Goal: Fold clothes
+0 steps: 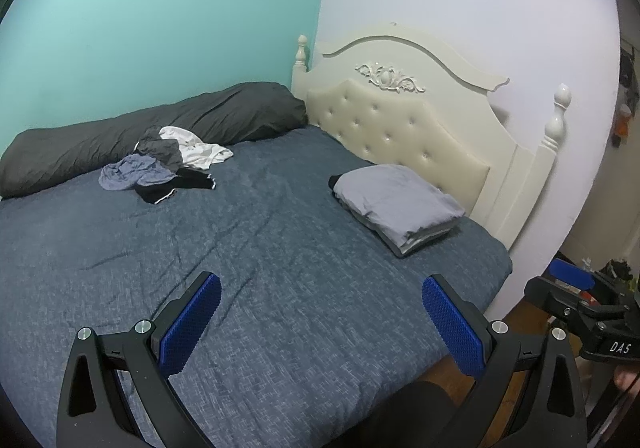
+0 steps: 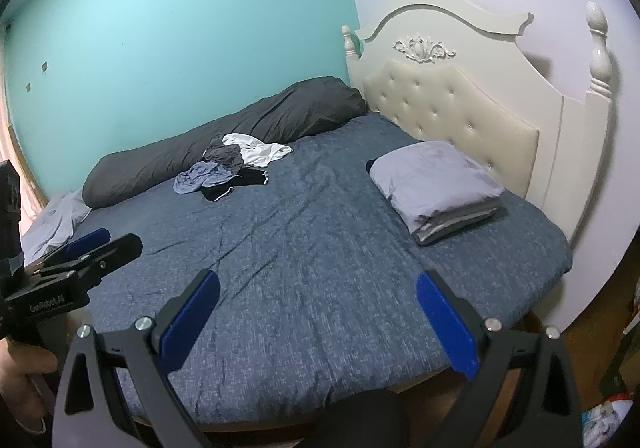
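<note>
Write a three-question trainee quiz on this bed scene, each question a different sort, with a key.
1. True or false: the left gripper is shut on a garment.
2. Multiple choice: the folded stack of clothes lies (A) beside the tufted headboard, (B) on top of the dark grey body pillow, (C) on the floor.
3. Fill in: the pile of unfolded clothes sits next to the dark grey body pillow along the ____ wall.

Key: 1 false, since both it and the right gripper are open and empty over the blue bedspread; 2 A; 3 turquoise.
</note>
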### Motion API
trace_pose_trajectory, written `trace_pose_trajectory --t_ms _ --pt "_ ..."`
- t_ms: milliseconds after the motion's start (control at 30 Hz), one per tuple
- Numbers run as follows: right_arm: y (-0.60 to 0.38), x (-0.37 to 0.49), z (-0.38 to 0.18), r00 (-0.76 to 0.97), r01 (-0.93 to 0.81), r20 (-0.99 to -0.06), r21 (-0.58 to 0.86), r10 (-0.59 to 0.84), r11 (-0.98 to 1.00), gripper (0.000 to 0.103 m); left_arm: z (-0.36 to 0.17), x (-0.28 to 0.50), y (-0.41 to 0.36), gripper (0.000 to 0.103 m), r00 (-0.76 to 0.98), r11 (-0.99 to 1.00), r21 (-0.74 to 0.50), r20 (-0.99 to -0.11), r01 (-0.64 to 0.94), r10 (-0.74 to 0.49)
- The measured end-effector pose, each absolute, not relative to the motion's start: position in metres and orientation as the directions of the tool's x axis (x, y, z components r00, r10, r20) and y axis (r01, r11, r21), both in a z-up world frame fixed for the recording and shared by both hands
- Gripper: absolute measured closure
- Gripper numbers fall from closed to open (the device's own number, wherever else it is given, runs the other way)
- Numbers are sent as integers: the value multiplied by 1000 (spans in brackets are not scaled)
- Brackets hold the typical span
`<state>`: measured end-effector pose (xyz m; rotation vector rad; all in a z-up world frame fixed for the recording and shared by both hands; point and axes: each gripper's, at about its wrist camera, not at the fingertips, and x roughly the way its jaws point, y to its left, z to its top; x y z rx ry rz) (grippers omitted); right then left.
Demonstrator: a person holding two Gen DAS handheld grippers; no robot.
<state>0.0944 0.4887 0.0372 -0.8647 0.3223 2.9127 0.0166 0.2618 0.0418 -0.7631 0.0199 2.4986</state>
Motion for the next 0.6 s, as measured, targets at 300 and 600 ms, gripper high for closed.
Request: trace_pose_trajectory --t_ms 300,600 --pt "490 100 36 -834 -158 -550 170 39 -973 3 39 20 264 0 -700 -863 -136 -531 -487 478" --pt "491 100 35 -833 -167 -551 167 48 -972 3 38 22 265 0 -702 -862 -123 -530 -491 476"
